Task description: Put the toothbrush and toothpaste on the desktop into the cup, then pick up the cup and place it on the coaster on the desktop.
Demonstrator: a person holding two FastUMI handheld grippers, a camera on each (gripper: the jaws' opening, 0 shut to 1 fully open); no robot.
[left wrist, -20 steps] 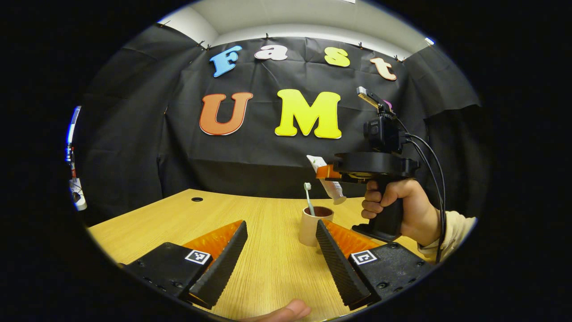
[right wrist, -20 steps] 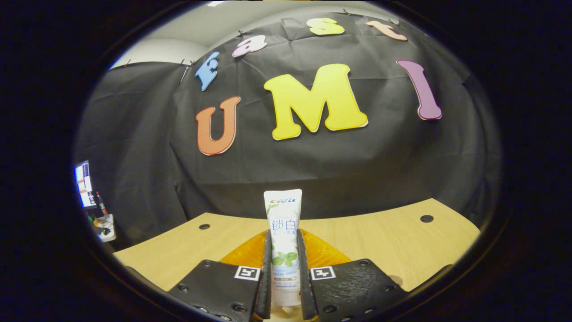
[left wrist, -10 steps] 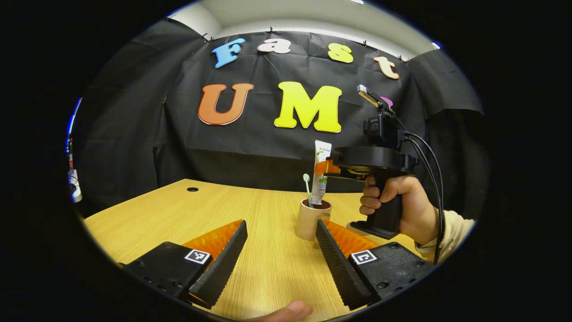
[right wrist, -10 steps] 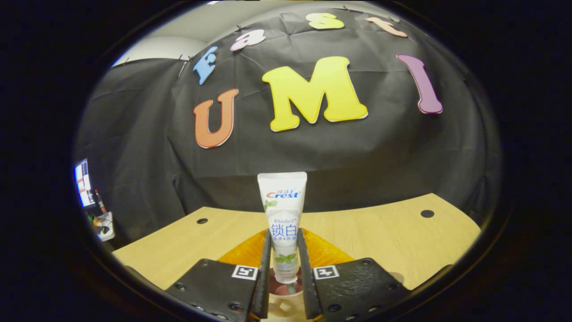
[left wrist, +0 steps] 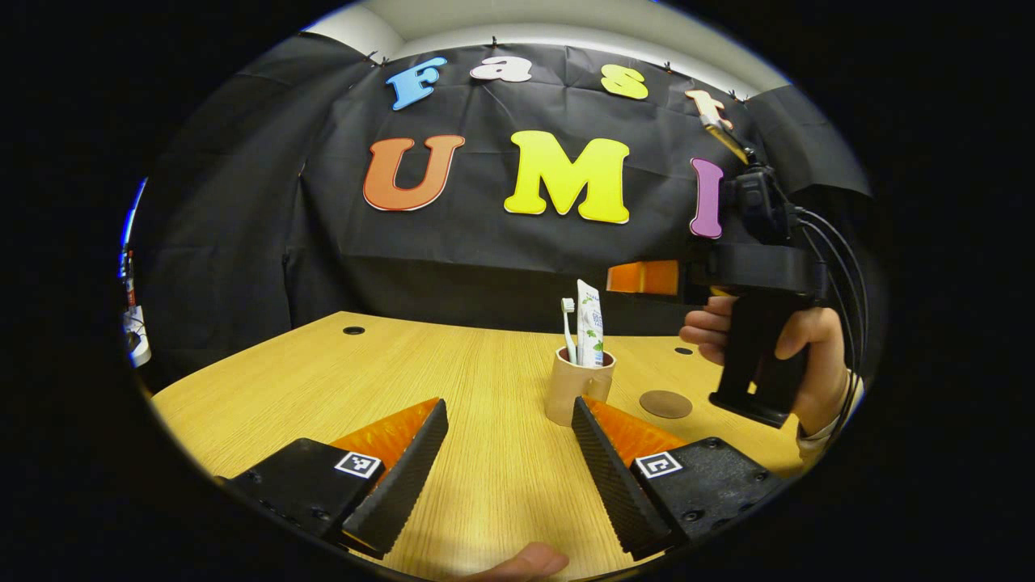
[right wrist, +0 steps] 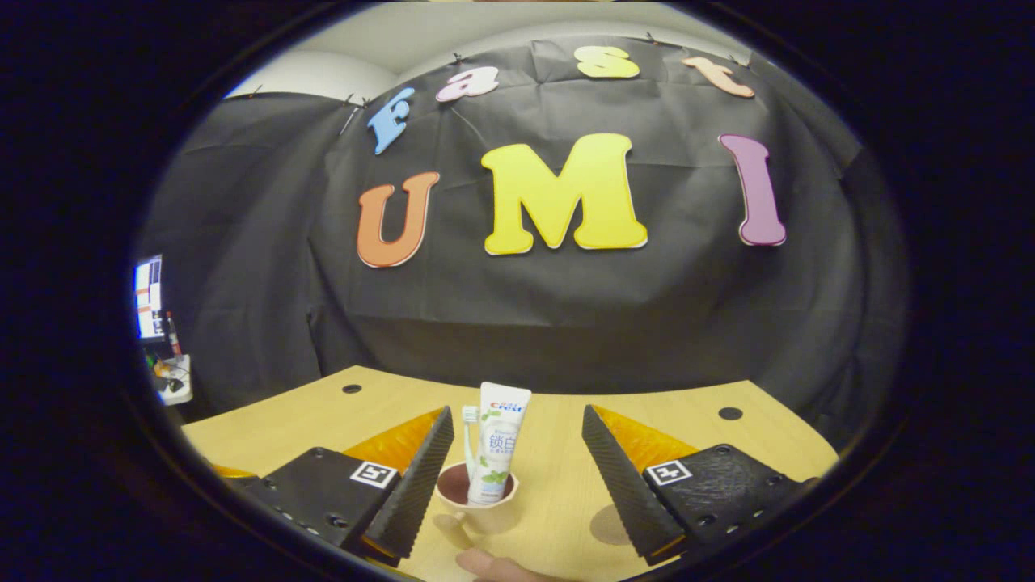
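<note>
In the left gripper view, the wooden desktop is seen spreading from the left edge toward the booth's black cloth wall. A small round hole is set into the desktop near its far left corner. At the bottom of this view the left gripper is held low over the desktop with its jaws spread wide apart, and nothing is held between them. Past its right finger the cup is seen standing upright on the desktop. Inside the cup the toothbrush is stood with its head upward, and just to its right the toothpaste is stood upright, its crimped end on top. To the right of the cup, a little apart from it, the round brown coaster is seen lying flat on the desktop with nothing on it. Farther right and raised above the cup, the right gripper is gripped at its handle by a hand.

In the right gripper view, the right gripper is shown with its jaws wide apart and gripping nothing. Below and between them the cup is seen from above, with the toothbrush to the left and the toothpaste to the right. The coaster is partly covered by the right finger.
</note>
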